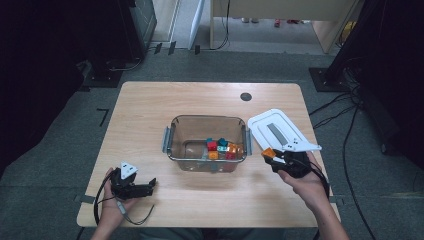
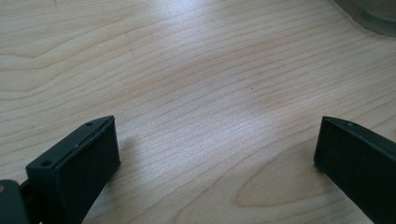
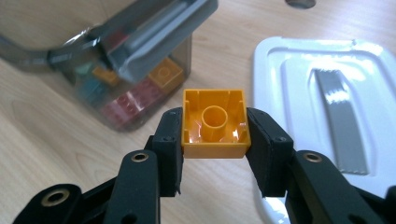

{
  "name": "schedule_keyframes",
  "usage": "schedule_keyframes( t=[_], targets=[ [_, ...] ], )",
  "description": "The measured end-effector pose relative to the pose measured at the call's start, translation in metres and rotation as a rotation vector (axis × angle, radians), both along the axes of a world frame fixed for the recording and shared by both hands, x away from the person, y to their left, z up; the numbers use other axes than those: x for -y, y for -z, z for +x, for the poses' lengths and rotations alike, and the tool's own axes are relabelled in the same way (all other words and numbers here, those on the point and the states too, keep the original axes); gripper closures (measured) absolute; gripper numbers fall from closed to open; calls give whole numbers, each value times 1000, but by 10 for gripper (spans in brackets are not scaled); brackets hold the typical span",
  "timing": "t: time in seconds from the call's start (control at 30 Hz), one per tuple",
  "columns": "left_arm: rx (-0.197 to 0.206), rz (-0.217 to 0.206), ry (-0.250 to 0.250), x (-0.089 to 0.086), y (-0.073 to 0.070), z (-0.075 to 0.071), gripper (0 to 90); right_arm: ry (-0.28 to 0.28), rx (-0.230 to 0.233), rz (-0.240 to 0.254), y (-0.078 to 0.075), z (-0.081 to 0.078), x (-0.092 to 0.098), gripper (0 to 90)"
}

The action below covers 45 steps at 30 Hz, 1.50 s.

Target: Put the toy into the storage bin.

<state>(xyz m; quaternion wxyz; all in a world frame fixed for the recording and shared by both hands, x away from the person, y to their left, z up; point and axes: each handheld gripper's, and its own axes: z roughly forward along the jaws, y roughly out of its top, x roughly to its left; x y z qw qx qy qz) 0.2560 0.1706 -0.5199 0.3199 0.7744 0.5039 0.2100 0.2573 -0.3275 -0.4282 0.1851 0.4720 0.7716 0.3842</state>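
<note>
A: What sits in the clear, smoke-tinted plastic tub (image 1: 176,131) in the middle of the pale wooden desk (image 1: 150,105)?

B: A small heap of toy building bricks (image 1: 223,148), red, teal, orange and yellow, gathered in the tub's right part, toward the desk's near edge. The tub's left part is bare. Grey clip handles stand at both of its short ends.

A: And its cover?

B: The white plastic lid with a grey strip (image 1: 274,129) lies flat on the desk just right of the tub, toward the right edge.

A: Where is the orange square brick (image 3: 215,123)?

B: Pinched in the right tongs (image 3: 215,135), its hollow underside with the round tube facing the right gripper view. The black pads press on two opposite sides. In the high view it is held above the desk, between the tub's right end and the lid's near corner.

A: The left tongs (image 2: 215,154)?

B: Spread wide, nothing between them, low over bare wood near the desk's front left corner, well apart from the tub.
</note>
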Motion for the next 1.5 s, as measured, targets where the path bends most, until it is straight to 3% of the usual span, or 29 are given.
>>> schedule_keyframes(
  t=[0.23, 0.53, 0.83, 1.1, 1.4, 1.5],
  targets=[
    [0, 0, 0, 0, 0, 0, 0, -1, 22, 1, -26, 13, -5, 600],
    [1, 0, 0, 0, 0, 0, 0, -49, 28, -3, -51, 31, -37, 599],
    [2, 0, 0, 0, 0, 0, 0, -130, -4, -19, -57, 50, -73, 599],
    [1, 0, 0, 0, 0, 0, 0, -210, -53, -23, -53, 59, -101, 595],
    [1, 0, 0, 0, 0, 0, 0, -250, -50, -15, -52, 56, -104, 201],
    [2, 0, 0, 0, 0, 0, 0, -249, -35, -10, -52, 54, -99, 132]
  ],
)
